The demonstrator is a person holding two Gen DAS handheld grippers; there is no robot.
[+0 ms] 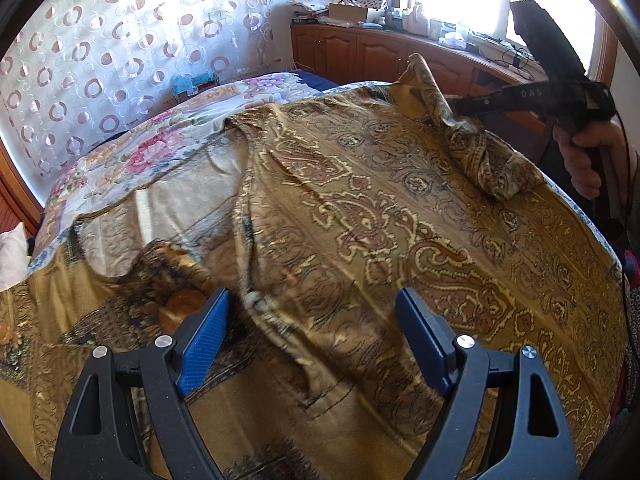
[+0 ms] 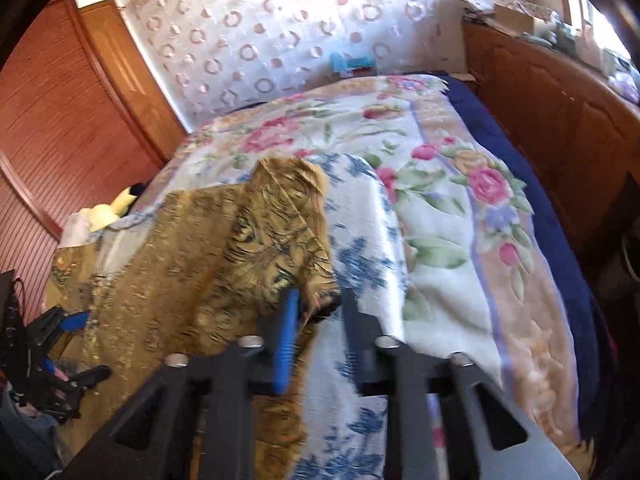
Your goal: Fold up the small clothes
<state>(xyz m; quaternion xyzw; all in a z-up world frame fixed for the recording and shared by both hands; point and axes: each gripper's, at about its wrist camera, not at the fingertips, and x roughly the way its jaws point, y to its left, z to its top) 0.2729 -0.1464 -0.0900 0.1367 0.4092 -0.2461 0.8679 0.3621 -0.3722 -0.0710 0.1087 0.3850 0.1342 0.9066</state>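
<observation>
A golden-brown paisley garment (image 1: pixel 360 208) lies spread on the bed. My left gripper (image 1: pixel 316 300) is open just above its near part, with cloth lying between the blue pads and none gripped. My right gripper (image 2: pixel 318 300) is shut on a far corner of the garment (image 2: pixel 280 232) and holds it lifted and folded over. In the left wrist view the right gripper (image 1: pixel 460 106) shows at the upper right with the raised corner (image 1: pixel 472 136) in it. The left gripper (image 2: pixel 68 340) shows at the lower left of the right wrist view.
The garment lies on a floral blanket (image 2: pixel 440 208) over a blue bed cover (image 2: pixel 540 208). A wooden cabinet (image 1: pixel 380 52) with clutter runs along the far side. A patterned curtain (image 1: pixel 120 40) and wooden doors (image 2: pixel 60 120) stand behind the bed.
</observation>
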